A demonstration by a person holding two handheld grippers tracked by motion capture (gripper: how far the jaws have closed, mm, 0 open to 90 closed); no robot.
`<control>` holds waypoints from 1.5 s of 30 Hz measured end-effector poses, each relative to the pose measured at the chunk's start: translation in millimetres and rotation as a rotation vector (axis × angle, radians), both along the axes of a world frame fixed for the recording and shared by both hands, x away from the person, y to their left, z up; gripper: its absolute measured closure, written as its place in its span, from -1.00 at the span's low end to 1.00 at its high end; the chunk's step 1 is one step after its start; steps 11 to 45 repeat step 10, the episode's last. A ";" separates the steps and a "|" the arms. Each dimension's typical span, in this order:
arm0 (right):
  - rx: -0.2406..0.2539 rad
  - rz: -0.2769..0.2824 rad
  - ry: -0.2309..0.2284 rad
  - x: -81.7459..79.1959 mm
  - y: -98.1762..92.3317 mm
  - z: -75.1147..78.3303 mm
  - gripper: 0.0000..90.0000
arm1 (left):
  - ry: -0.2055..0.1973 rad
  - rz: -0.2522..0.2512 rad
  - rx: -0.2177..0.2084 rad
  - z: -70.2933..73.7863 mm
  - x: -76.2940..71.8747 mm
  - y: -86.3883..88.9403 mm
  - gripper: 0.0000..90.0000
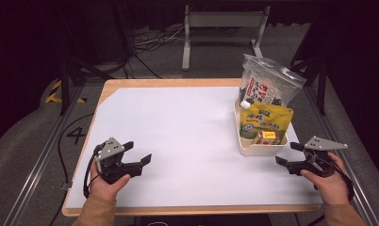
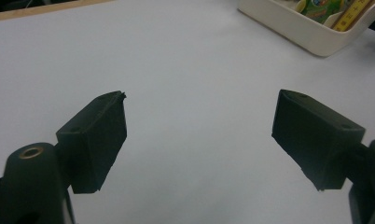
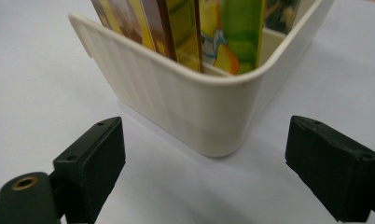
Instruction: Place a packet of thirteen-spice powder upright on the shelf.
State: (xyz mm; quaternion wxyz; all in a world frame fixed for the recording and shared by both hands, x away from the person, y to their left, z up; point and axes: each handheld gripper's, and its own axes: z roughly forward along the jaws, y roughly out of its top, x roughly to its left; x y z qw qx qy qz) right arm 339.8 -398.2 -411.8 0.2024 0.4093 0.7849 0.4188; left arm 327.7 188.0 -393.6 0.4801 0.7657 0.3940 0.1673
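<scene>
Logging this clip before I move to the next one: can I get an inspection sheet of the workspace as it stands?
Surface: white sheet on a wooden table, bare apart from the bin.
Job's things: cream plastic bin at the right, holding a clear zip bag, a yellow-green pouch and a small yellow box.
Clutter: nothing seen.
Grippers: left gripper open, nothing between its jaws; right gripper open, pointing at the bin's near corner, apart from it.
Cables: black cable looping from the left gripper; more cables on the floor behind.
Surroundings: grey metal stand, dark floor, floor rails.

Left gripper [image 1: 139, 151] and right gripper [image 1: 287, 153]: jaws wide apart, holding nothing.
</scene>
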 end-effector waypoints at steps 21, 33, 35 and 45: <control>0.011 -0.021 0.005 3.6 0.7 -8.6 -0.75 | 0.006 -0.003 0.016 -3.7 0.2 -0.1 -0.60; 0.011 -0.021 0.005 3.6 0.7 -8.6 -0.75 | 0.006 -0.003 0.016 -3.7 0.2 -0.1 -0.60; 0.011 -0.021 0.005 3.6 0.7 -8.6 -0.75 | 0.006 -0.003 0.016 -3.7 0.2 -0.1 -0.60; 0.011 -0.021 0.005 3.6 0.7 -8.6 -0.75 | 0.006 -0.003 0.016 -3.7 0.2 -0.1 -0.60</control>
